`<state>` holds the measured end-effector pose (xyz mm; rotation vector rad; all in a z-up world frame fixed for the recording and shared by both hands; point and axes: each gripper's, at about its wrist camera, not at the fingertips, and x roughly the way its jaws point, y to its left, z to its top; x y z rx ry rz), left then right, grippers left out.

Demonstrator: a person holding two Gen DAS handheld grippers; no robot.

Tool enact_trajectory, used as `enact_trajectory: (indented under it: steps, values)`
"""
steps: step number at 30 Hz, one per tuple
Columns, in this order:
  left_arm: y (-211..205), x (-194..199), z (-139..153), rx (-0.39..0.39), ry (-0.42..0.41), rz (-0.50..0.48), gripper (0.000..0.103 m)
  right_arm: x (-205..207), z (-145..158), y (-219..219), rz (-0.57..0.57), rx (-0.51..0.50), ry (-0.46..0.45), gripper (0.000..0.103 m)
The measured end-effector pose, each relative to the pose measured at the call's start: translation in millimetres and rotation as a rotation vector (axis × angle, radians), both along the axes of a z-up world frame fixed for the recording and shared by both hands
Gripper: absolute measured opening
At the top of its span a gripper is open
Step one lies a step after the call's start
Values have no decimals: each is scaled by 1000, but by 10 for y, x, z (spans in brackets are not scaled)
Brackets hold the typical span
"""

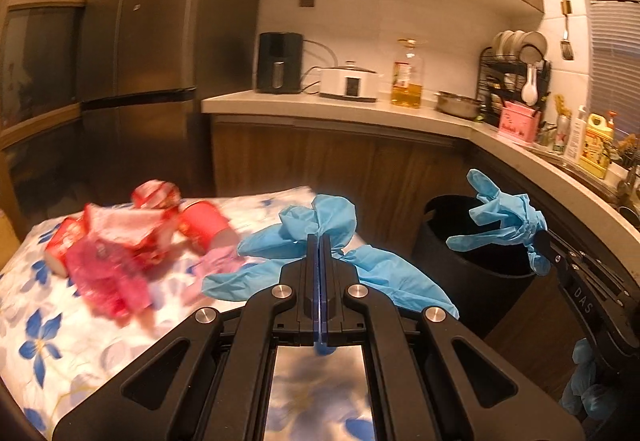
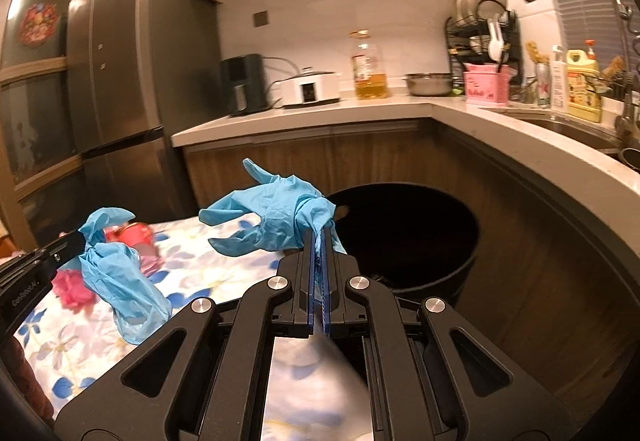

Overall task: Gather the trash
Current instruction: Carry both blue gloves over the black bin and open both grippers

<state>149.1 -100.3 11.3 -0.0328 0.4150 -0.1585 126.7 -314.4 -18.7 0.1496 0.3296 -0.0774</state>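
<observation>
The left claw point(image 1: 319, 241) pinches a blue glove point(image 1: 320, 269) at frame centre above the floral tabletop point(image 1: 60, 341). The right claw point(image 2: 319, 237) pinches another blue glove point(image 2: 272, 217) beside the black bin point(image 2: 420, 237), whose inside is too dark to read. Red cups point(image 1: 160, 217) at left are blurred.

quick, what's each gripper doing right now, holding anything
Left gripper: closed on a blue glove.
Right gripper: closed on another blue glove, near the black bin.
</observation>
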Motion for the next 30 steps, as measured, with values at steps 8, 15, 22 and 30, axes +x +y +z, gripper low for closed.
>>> enact_trajectory:
  steps: [8,15,22,30]
  values:
    - [-437,195,97,-8,-27,-91,0,65,30,-370,-83,0,-13,3]
    - [-808,368,123,-10,-43,-169,0,104,40,-593,-136,4,-20,3]
    - [-1101,564,94,-8,-44,-237,0,204,30,-757,-163,8,-13,3]
    - [-1339,715,-11,-8,-25,-292,0,323,22,-870,-175,5,-6,3]
